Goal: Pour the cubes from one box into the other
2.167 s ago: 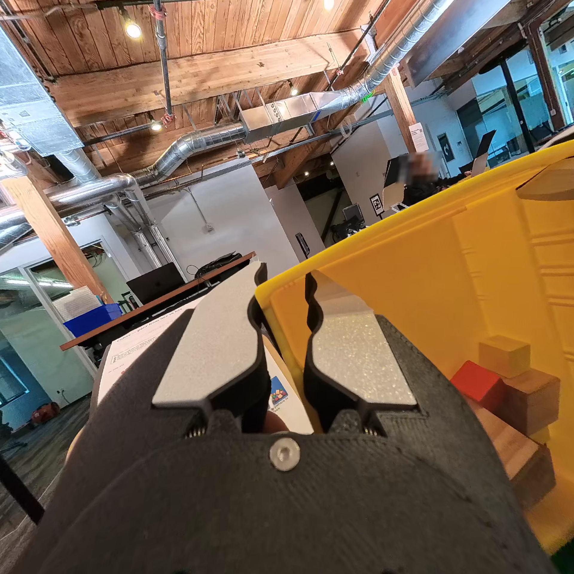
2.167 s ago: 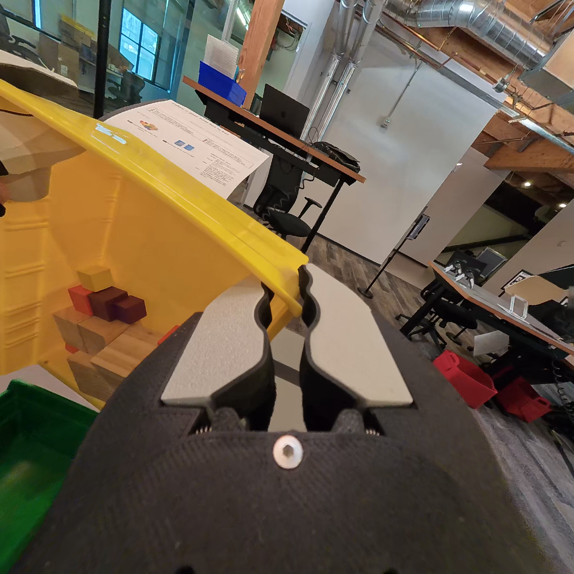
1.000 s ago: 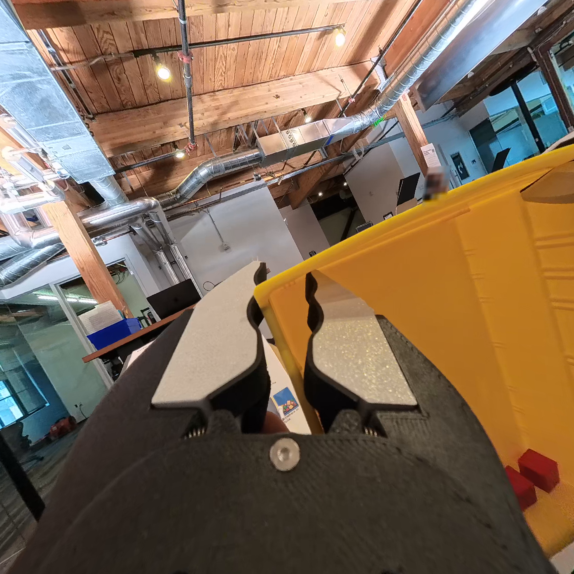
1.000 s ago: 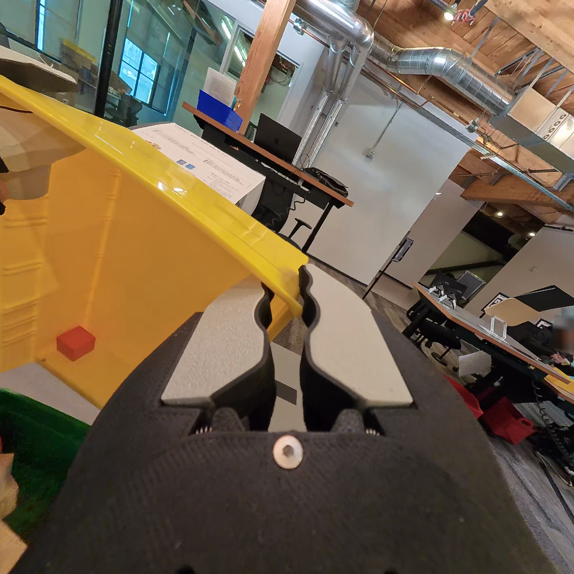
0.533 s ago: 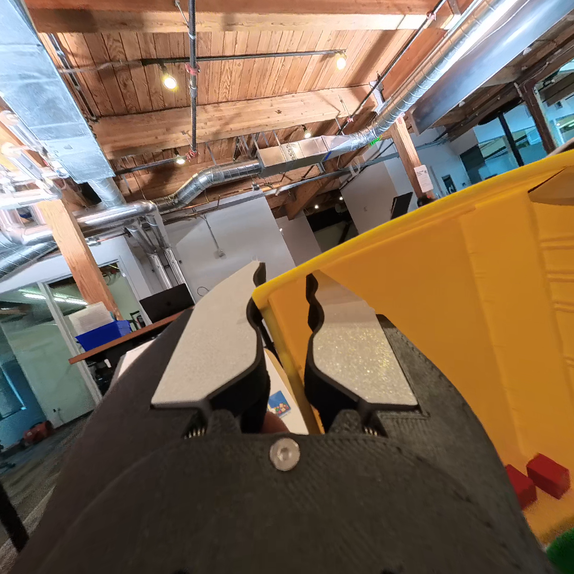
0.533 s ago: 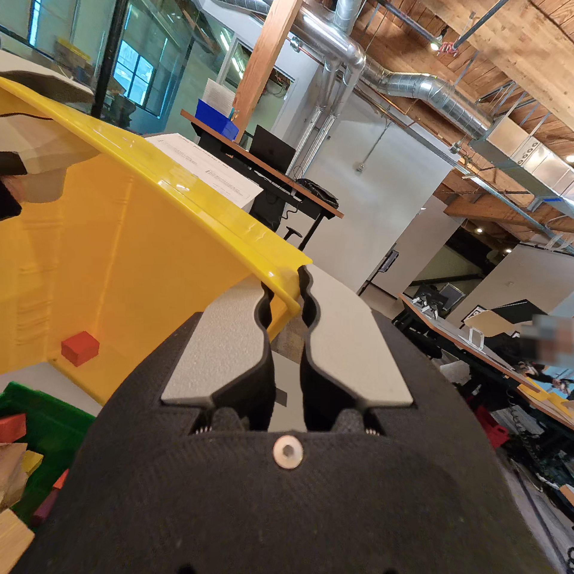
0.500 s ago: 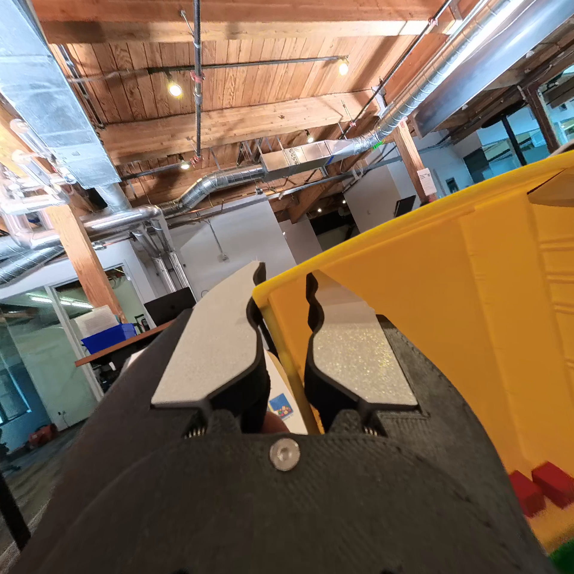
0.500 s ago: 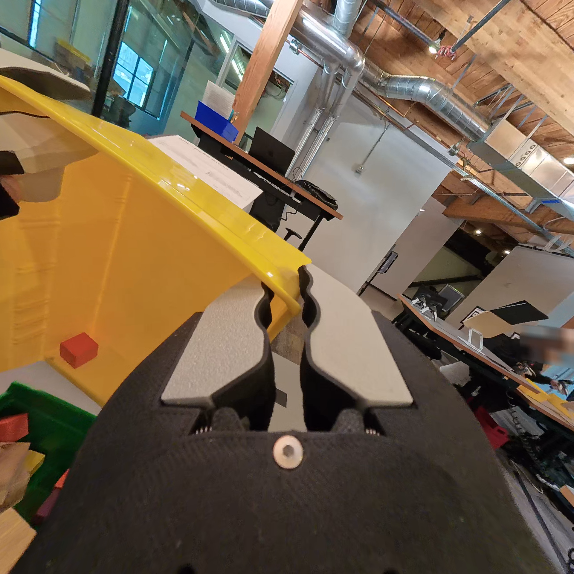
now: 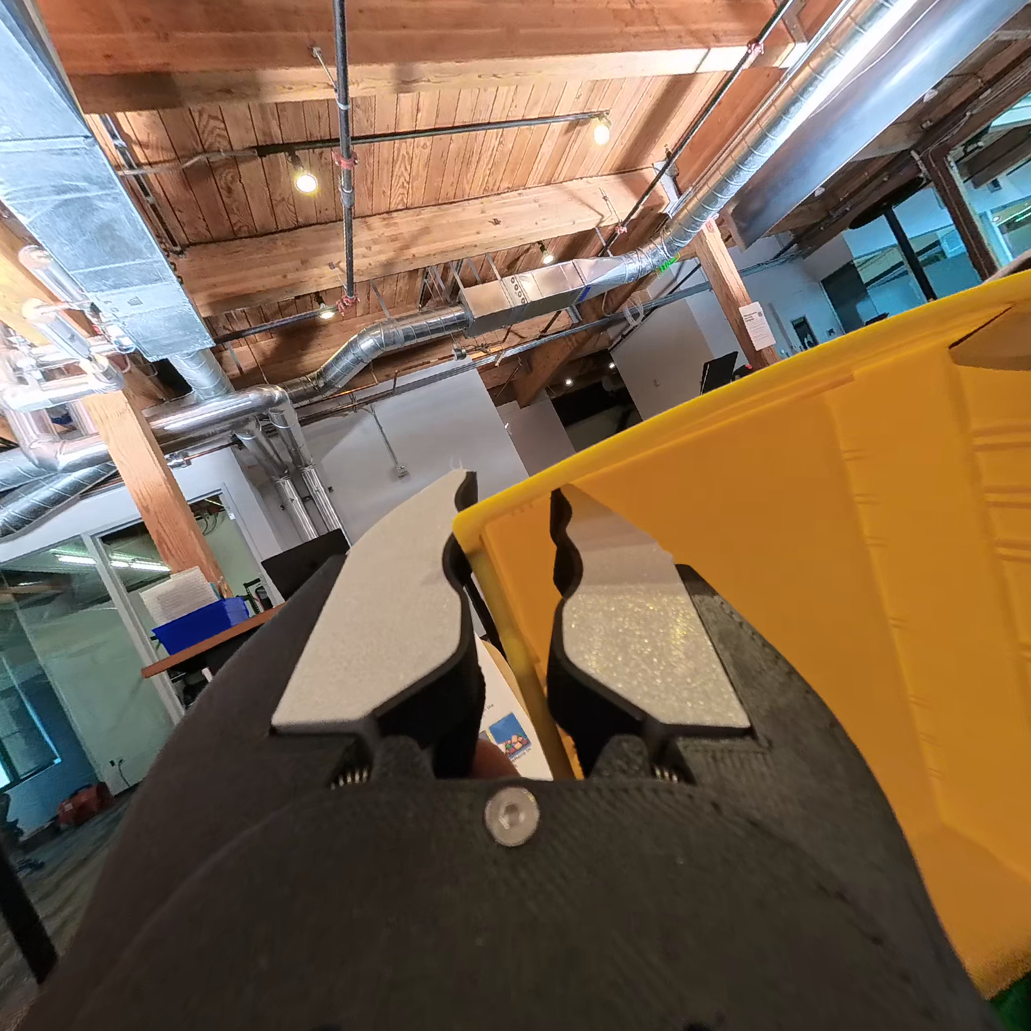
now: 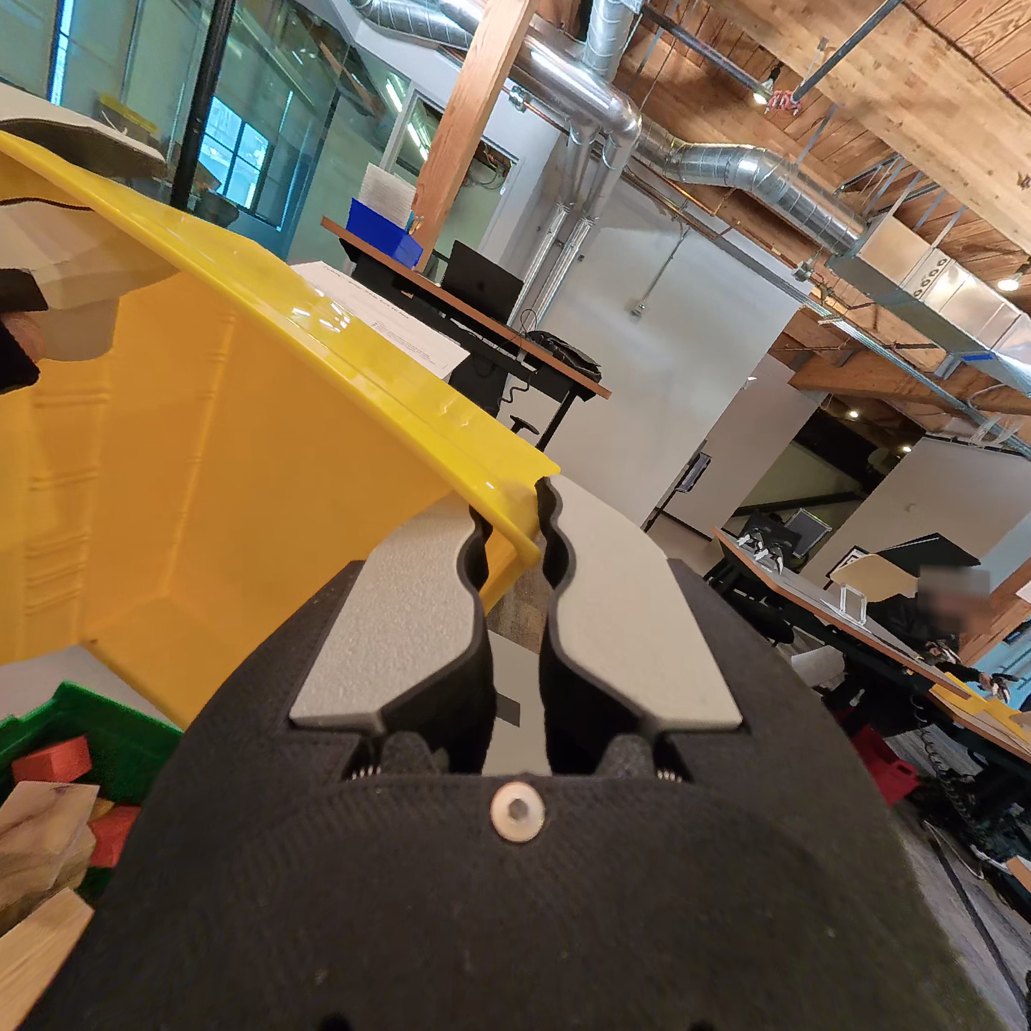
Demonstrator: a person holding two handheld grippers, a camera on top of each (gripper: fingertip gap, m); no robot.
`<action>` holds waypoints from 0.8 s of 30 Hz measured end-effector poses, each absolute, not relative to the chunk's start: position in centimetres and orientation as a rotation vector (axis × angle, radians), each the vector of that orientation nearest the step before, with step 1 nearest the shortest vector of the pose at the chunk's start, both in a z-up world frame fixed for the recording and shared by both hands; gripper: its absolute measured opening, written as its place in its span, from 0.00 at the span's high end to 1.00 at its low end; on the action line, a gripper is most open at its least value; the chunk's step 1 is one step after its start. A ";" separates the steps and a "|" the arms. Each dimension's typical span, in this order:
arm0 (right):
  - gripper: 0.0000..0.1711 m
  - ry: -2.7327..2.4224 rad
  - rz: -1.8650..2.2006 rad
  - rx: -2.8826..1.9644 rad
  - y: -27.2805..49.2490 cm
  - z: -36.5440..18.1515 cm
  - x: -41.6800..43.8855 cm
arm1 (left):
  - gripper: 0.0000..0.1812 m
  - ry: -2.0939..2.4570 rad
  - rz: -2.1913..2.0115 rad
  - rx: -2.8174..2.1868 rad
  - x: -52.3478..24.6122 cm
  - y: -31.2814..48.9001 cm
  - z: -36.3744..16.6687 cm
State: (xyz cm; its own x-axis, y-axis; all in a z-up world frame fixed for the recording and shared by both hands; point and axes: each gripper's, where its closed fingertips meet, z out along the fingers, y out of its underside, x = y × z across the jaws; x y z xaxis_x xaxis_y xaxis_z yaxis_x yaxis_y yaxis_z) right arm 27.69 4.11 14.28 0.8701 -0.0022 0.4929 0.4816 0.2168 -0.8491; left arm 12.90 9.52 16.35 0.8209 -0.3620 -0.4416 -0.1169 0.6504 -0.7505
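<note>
A yellow box [image 9: 809, 586] is held up in the air, tipped steeply. My left gripper [image 9: 510, 502] is shut on one corner of its rim. My right gripper [image 10: 513, 513] is shut on the opposite rim corner of the yellow box [image 10: 223, 474]. No cubes show inside the yellow box in either view. Below it, at the lower left of the right wrist view, a green box [image 10: 111, 742] holds red cubes [image 10: 53, 759] and plain wooden blocks [image 10: 39, 837]. A sliver of the green box shows at the bottom right of the left wrist view [image 9: 1012, 1007].
Both cameras tilt up at a wooden ceiling with metal ducts [image 9: 385, 340]. A white sheet [image 10: 385, 323] lies behind the yellow box. Desks with a laptop [image 10: 480, 287] and a blue bin [image 10: 382, 231] stand beyond. A person [image 10: 920, 619] sits at the far right.
The yellow box has tipped further over. The red cubes that lay in its low corner have slid out, and more of the green box with its blocks has come into view below.
</note>
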 end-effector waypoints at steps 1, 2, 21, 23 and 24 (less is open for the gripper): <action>0.94 -0.434 -0.351 -1.321 3.9 14.5 27.5 | 0.86 0.613 -0.148 -0.863 12.7 9.4 16.6; 0.94 -0.438 -0.351 -1.324 3.8 14.8 27.2 | 0.86 0.615 -0.149 -0.864 12.4 9.3 16.8; 0.62 -0.621 -0.025 -1.354 3.5 15.9 16.1 | 0.88 0.719 -0.220 -1.207 -0.5 10.1 14.4; 0.62 -0.623 0.020 -1.339 2.9 15.4 15.3 | 0.87 0.721 -0.232 -1.272 -1.6 10.4 12.9; 0.61 -0.618 0.007 -1.322 2.6 15.4 15.0 | 0.87 0.706 -0.233 -1.315 -2.5 10.8 12.1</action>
State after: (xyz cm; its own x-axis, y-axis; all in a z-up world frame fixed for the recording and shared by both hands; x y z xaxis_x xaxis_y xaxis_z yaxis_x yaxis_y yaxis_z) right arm 15.04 2.56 15.39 0.8408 0.3458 0.4166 0.3356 0.2710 -0.9022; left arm -2.46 10.83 12.11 0.7723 -0.5362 -0.3406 -0.2284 0.2659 -0.9365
